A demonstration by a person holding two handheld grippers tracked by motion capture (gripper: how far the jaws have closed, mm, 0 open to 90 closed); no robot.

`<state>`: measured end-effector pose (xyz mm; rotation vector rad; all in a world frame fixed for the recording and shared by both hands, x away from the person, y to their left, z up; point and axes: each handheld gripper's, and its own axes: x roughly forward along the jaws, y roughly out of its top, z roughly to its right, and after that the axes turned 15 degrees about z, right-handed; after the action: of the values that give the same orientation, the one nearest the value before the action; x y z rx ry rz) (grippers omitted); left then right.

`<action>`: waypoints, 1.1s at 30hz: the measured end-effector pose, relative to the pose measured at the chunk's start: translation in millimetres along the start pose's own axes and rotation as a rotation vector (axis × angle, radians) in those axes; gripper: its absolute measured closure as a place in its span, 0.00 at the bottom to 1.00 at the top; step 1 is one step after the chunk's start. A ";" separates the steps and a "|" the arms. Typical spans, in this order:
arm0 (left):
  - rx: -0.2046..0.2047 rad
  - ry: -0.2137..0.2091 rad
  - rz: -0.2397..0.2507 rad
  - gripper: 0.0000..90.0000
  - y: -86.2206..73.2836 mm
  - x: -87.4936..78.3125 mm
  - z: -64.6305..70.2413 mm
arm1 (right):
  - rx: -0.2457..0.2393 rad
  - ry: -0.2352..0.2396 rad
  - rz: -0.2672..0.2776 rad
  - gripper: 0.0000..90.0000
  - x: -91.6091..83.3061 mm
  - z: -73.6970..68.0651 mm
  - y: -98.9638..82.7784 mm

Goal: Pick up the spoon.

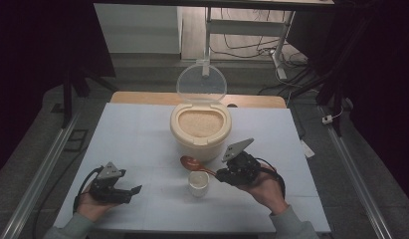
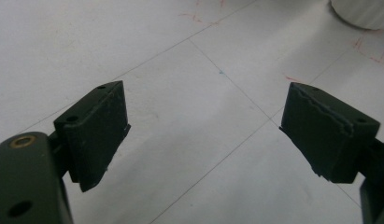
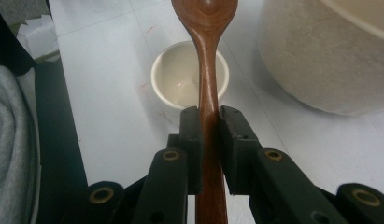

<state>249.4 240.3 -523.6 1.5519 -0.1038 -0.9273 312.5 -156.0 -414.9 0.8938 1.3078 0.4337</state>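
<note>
A big cream tub (image 1: 200,130) stands in the middle of the white counter (image 1: 137,129). It is full of pale grains (image 1: 199,122), and its clear round lid (image 1: 201,82) stands straight up at the back. A small white cup (image 1: 198,182) sits just in front of the tub, on the near side. The tub is close to the cup, so there is not much room between them. The right gripper (image 3: 209,116) is squeezed tight on the handle of a brown wooden spoon (image 3: 206,56). The spoon sticks out from the gripper toward the left in the high view, and its bowl hangs in the air between the tub and the cup. In the right gripper view the handle runs across above the cup and the spoon's bowl lies past the cup's far rim, with the tub's wall close by on the right. The left gripper (image 2: 206,128) sits low by the near left side of the counter, well apart from the cup and the tub. Its jaws are wide apart with nothing between them, just bare counter
</note>
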 end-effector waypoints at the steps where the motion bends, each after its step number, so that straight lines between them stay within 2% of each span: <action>1: 0.000 -0.001 0.000 0.16 0.0 0.1 0.0 | -0.002 0.003 -0.003 0.88 1.1 0.0 0.1; 11: -0.002 -0.006 -0.002 0.16 0.9 0.1 1.3 | -0.025 0.021 -0.010 0.88 8.3 -2.5 0.8; 16: 0.019 -0.028 0.016 0.17 9.6 -3.2 6.2 | -0.038 0.028 -0.015 0.88 13.7 -3.2 2.5; 20: 0.058 -0.060 0.047 0.18 25.5 -7.1 16.4 | -0.045 0.037 -0.014 0.88 15.2 -3.4 3.0; 27: 0.161 -0.143 0.094 0.20 63.4 -10.5 41.7 | -0.064 0.044 -0.017 0.88 17.3 -5.7 4.9; 33: 0.228 -0.202 0.082 0.21 87.6 0.5 61.6 | -0.080 0.060 -0.011 0.88 21.0 -7.9 6.5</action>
<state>251.1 170.4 -442.4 1.6456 -0.4262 -1.0327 311.5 -134.2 -423.3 0.8120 1.3398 0.5041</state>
